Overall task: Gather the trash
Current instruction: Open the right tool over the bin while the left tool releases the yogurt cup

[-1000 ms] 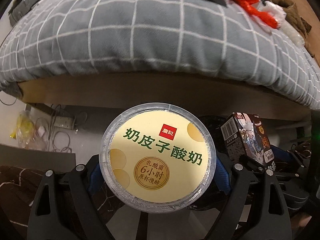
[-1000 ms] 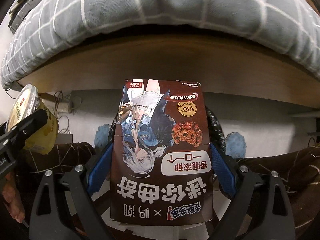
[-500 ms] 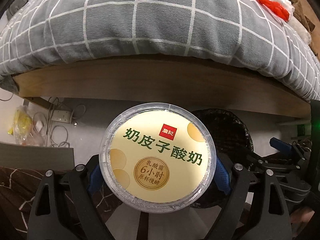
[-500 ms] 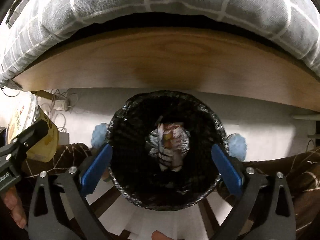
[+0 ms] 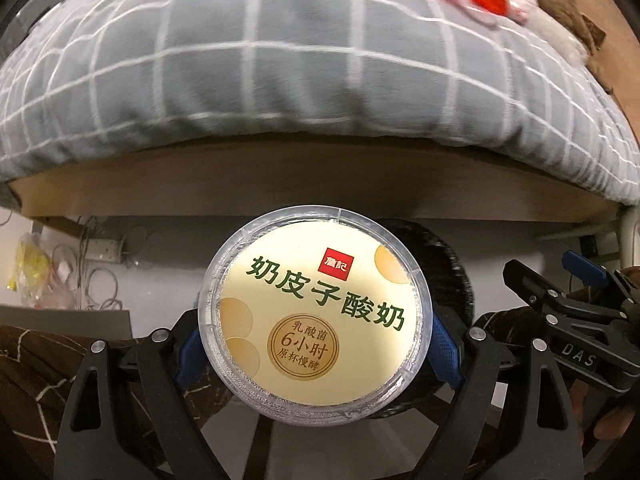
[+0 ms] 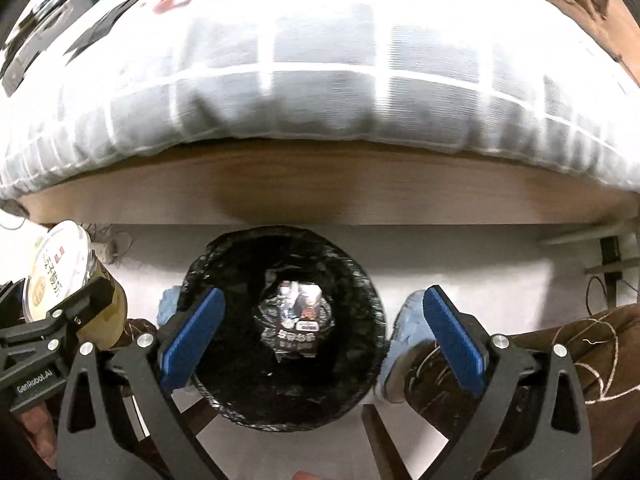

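The left gripper [image 5: 316, 354] pinches a yogurt cup [image 5: 316, 322] between its blue pads, the printed lid facing the camera. The cup hangs over the near left rim of the trash bin [image 6: 282, 328], which stands on the floor below the wooden bed frame [image 6: 320, 188]. The right gripper [image 6: 320, 336] is spread wide and holds nothing; its fingers stand on either side of the bin's mouth. Inside the bin, at the bottom of the black liner, lies a dark snack box [image 6: 298, 316]. A grey checked blanket [image 5: 300, 68] covers the bed above the bin.
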